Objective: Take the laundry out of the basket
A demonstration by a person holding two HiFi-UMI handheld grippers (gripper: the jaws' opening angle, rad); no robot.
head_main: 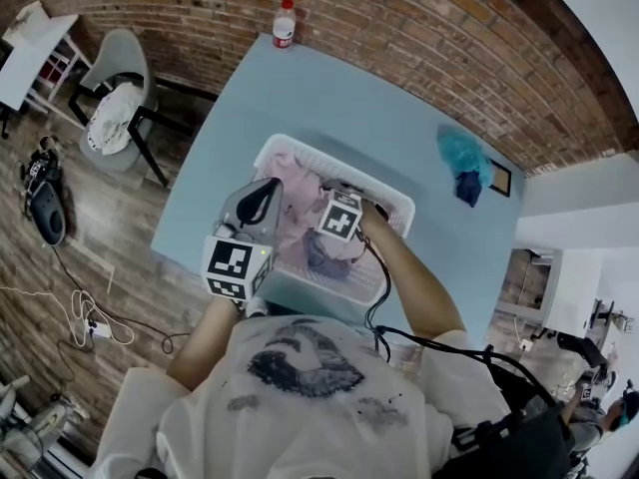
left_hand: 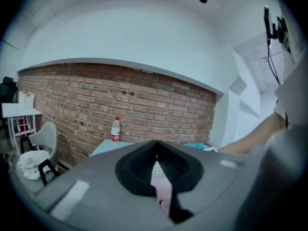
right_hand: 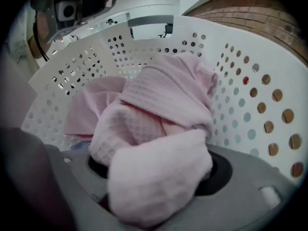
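Note:
A white perforated laundry basket [head_main: 394, 206] stands on the light blue table [head_main: 225, 138] in front of me. Pink laundry [head_main: 298, 182] fills it, with a darker grey-purple piece [head_main: 325, 258] near the front. My right gripper [head_main: 344, 236] points steeply down into the basket. In the right gripper view a bunched pink waffle-knit garment [right_hand: 161, 129] bulges between the jaws of the right gripper [right_hand: 159, 179], with the basket wall [right_hand: 250, 97] behind. My left gripper [head_main: 266, 196] hovers over the basket's left side, roughly level. The left gripper [left_hand: 156, 165] is shut and holds nothing; only a thin wedge of pink shows beneath.
A plastic bottle [head_main: 285, 23] with a red label stands at the table's far edge by the brick wall. A teal cloth with a dark blue piece [head_main: 462, 163] lies at the table's right. A grey chair draped with white cloth [head_main: 116, 116] sits on the floor, left.

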